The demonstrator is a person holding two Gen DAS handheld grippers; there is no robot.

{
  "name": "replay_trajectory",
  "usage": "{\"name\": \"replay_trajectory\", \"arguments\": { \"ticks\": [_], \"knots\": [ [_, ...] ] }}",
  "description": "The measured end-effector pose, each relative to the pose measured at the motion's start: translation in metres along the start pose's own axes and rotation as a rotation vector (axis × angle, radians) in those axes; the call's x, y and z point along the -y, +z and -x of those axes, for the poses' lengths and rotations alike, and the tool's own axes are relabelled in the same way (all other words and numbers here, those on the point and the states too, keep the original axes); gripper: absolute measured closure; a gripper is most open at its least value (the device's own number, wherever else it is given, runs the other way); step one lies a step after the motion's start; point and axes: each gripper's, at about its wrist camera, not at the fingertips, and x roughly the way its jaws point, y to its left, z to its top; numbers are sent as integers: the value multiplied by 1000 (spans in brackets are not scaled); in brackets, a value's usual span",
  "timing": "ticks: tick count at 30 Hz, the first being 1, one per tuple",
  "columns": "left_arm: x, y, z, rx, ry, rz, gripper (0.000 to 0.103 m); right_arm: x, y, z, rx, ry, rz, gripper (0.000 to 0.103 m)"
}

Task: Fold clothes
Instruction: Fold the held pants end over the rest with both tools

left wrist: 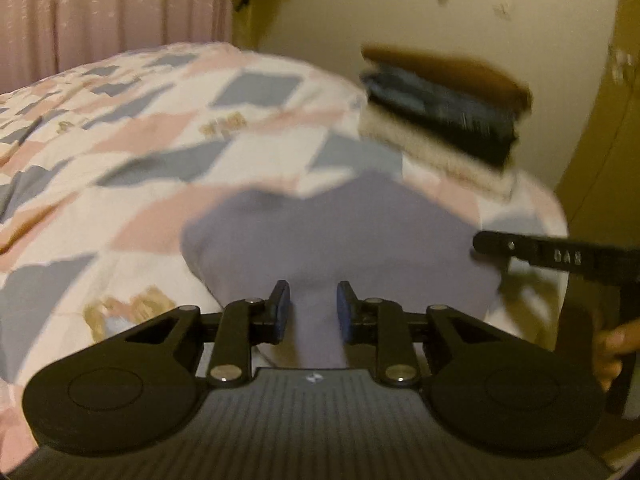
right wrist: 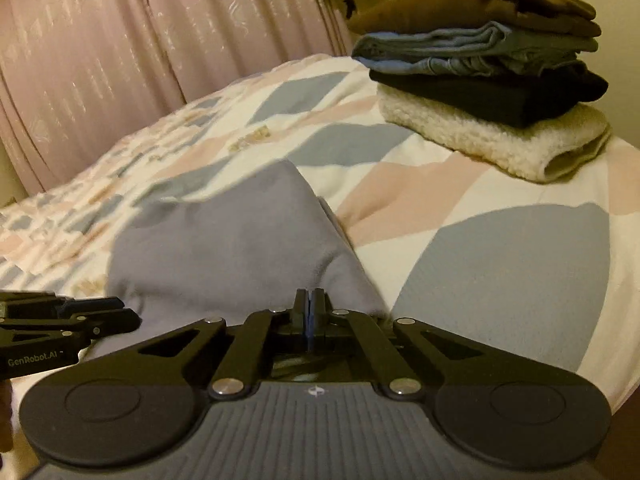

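Observation:
A lavender-grey garment point(left wrist: 340, 232) lies folded on the bed, just ahead of both grippers; it also shows in the right wrist view point(right wrist: 224, 248). My left gripper point(left wrist: 313, 304) is open, its blue-padded fingers either side of a ridge of the garment's near edge. My right gripper point(right wrist: 308, 308) is shut at the garment's near right edge; whether cloth is pinched is hidden. The right gripper shows at the right of the left wrist view point(left wrist: 560, 258), and the left gripper at the left of the right wrist view point(right wrist: 68, 320).
A stack of folded clothes point(right wrist: 488, 76), brown, blue, black and cream fleece, stands at the bed's far right corner. The patterned quilt point(right wrist: 500, 260) covers the bed. Pink curtains point(right wrist: 120, 40) hang behind. A wall and wooden door point(left wrist: 608, 140) are to the right.

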Motion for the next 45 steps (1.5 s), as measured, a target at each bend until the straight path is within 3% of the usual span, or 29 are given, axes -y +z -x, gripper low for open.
{"name": "replay_trajectory", "arguments": {
  "ticks": [2, 3, 6, 8, 10, 11, 16, 17, 22, 26, 30, 36, 39, 42, 45],
  "knots": [
    [-10, 12, 1, 25, -4, 23, 82, -7, 11, 7, 59, 23, 13, 91],
    [-14, 18, 0, 32, -4, 28, 82, -10, 18, 8, 78, 29, 25, 90],
    [-31, 28, -22, 17, -19, 58, 82, -16, 32, -9, 87, 31, 73, 91],
    [-49, 25, -52, -49, -17, 105, 81, -13, 35, -30, 47, 1, 92, 92],
    [-65, 15, -74, -106, -44, 174, 84, -3, 31, -50, -18, -48, 94, 101],
    [-67, 12, -73, -97, -52, 191, 84, 3, 28, -57, -35, -60, 87, 103],
    [-55, 16, -33, -28, -43, 169, 86, 23, 25, -51, -25, -64, 34, 101],
    [-49, 18, -23, -15, -43, 147, 86, 25, 26, -47, -20, -74, 28, 88],
    [2, 5, -2, -26, -36, -48, 84, 19, 24, -4, 112, 9, -5, 88],
    [32, -28, -12, -61, 18, -162, 83, 0, 4, 3, 80, -13, 94, 89],
    [34, -24, 3, -10, 29, -142, 83, 0, -10, -2, 34, -57, 121, 90],
    [41, -42, 17, -22, -1, -167, 82, -7, 1, 20, 92, -14, 132, 89],
    [44, -60, 9, -23, 11, -157, 82, -10, -12, 8, 29, -55, 154, 91],
    [45, -57, 4, -26, 27, -124, 81, -9, -28, -8, 16, -98, 216, 94],
    [48, -55, 7, -32, 41, -130, 81, -11, -24, -10, 1, -104, 203, 94]
  ]
}}
